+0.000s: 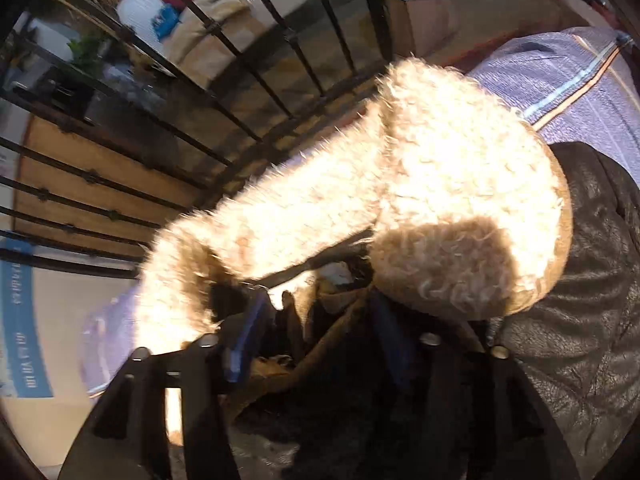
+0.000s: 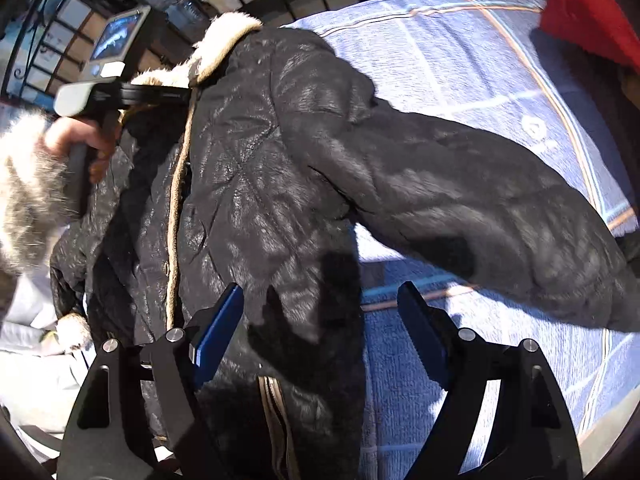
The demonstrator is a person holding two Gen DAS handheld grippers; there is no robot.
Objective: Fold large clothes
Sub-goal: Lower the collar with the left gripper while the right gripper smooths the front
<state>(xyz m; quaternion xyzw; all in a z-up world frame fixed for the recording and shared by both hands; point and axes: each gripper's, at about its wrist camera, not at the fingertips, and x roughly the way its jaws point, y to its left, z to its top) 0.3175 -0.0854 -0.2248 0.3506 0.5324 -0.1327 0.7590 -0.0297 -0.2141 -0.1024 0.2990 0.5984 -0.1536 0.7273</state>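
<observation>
A black quilted jacket (image 2: 260, 168) with a cream fleece collar (image 1: 440, 184) lies on a lavender striped blanket (image 2: 460, 60). Its right sleeve (image 2: 480, 208) stretches out to the right. My left gripper (image 1: 316, 320) is at the collar with jacket fabric bunched between its blue pads (image 1: 246, 344); whether it grips it I cannot tell. In the right wrist view the left gripper's body (image 2: 120, 96) is seen held by a hand at the collar. My right gripper (image 2: 320, 312) is open, jaws wide apart, over the jacket's lower hem.
A black iron railing (image 1: 224, 80) runs behind the bed. A cardboard box (image 1: 420, 16) stands on the floor beyond. A red cloth (image 2: 588, 8) lies at the blanket's far right corner. Wooden panel (image 1: 80, 168) and stored items at left.
</observation>
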